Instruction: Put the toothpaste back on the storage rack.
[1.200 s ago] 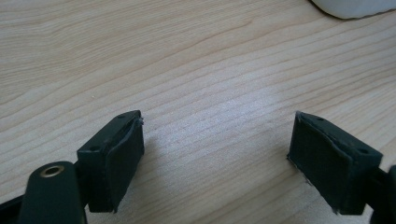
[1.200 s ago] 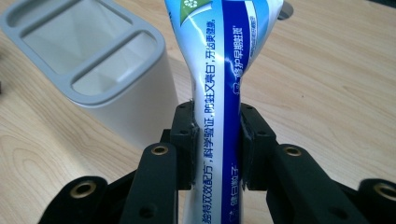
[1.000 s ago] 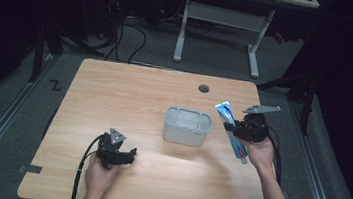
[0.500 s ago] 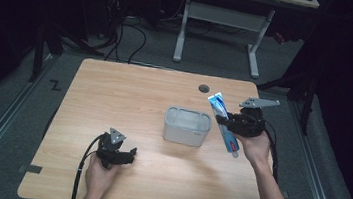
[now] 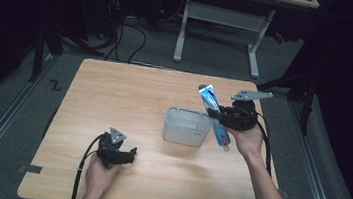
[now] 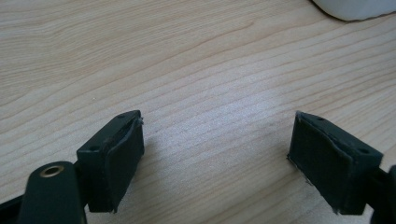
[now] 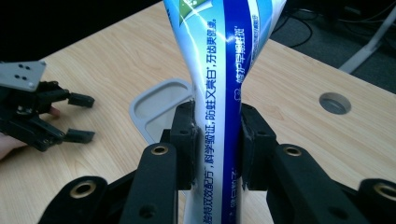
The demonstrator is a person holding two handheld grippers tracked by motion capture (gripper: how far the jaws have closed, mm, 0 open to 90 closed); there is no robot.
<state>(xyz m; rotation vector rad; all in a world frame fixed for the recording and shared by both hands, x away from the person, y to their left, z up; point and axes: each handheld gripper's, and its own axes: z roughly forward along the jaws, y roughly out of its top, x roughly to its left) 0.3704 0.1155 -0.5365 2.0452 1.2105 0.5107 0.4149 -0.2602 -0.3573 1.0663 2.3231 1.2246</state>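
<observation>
While the smooth, flattened blue-and-white tube (image 5: 214,115) is hanging tilted above the wood-grain table (image 5: 129,99), just beside the rounded grey tub (image 5: 187,126), the right gripper (image 5: 219,115) is pinching it at mid-length, both pads pressing its sides. Near the table's front edge, the left gripper (image 5: 129,155) is resting with its jaws spread wide around nothing.

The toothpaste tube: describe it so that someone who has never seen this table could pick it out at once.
Start at the light wooden table and find the grey rectangular container near its middle. Just right of it, the right tool is shut on the toothpaste tube, held slanting above the tabletop. It is the one blue-and-white thing there, printed with Chinese characters.
</observation>
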